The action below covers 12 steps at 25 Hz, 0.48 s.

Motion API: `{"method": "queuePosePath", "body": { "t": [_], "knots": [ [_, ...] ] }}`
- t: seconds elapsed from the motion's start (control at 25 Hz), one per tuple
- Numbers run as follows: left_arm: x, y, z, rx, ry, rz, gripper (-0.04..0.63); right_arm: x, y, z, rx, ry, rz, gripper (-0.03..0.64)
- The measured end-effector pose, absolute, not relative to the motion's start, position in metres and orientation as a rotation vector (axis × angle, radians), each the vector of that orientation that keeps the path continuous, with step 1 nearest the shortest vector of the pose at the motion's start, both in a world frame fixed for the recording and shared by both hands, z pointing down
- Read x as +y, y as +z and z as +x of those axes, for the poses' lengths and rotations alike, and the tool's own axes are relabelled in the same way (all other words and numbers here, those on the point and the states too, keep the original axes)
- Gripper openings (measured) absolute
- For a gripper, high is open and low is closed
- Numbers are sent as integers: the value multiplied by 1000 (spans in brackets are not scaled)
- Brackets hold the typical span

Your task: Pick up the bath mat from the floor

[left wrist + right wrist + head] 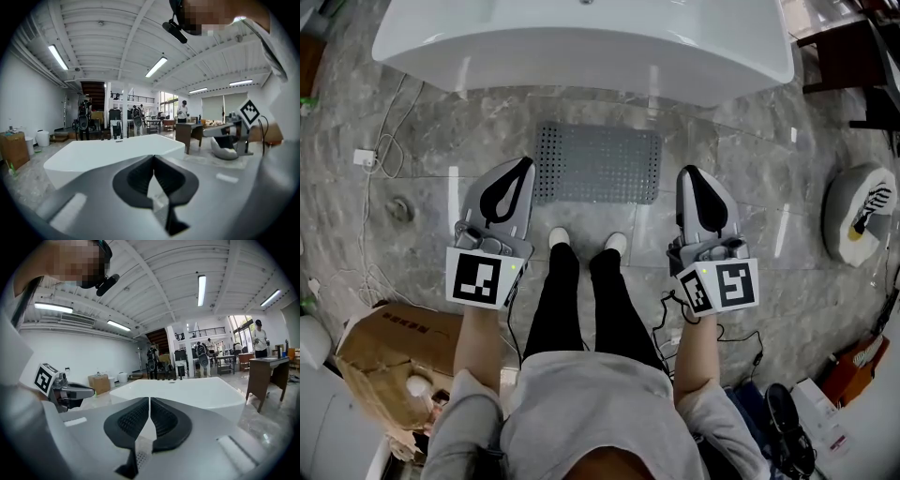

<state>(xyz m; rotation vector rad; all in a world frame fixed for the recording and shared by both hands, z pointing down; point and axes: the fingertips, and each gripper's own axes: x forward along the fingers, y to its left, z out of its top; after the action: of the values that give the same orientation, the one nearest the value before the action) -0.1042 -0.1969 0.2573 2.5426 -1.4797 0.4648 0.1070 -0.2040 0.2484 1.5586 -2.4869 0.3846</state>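
The bath mat [598, 162] is a grey rectangle full of small holes, lying flat on the marble floor just in front of the person's white shoes [559, 236]. My left gripper [525, 164] is held up over the mat's left edge, jaws shut and empty. My right gripper [686, 173] hangs just past the mat's right edge, also shut with nothing in it. In the left gripper view the dark pads [136, 180] meet in a closed seam, and the right gripper view shows its pads [129, 420] pressed together the same way. Both grippers point level at the bathtub.
A white bathtub [581, 42] stands just beyond the mat. A cardboard box [384, 347] sits at the lower left, a cable and socket [364, 157] lie at the left, and a round white object [862, 211] is at the right. Dark furniture [853, 56] fills the top right.
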Motion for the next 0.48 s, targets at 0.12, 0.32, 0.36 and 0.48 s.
{"method": "queuePosePath", "body": {
  "t": [0.12,0.32,0.36,0.48],
  "knots": [
    [-197,285,-103,-1469,476,2537,2,-203,275,110,-2472,395,1563,12],
    [-192,333,-106,-1468,504,2527,2,-199,327,112,-2453,415,1560,14],
    [-191,344,-108,-1469,510,2524,2,-197,338,112,-2449,421,1557,14],
    [-187,377,-111,-1481,513,2521,2,-191,374,111,-2445,436,1542,17]
  ]
}}
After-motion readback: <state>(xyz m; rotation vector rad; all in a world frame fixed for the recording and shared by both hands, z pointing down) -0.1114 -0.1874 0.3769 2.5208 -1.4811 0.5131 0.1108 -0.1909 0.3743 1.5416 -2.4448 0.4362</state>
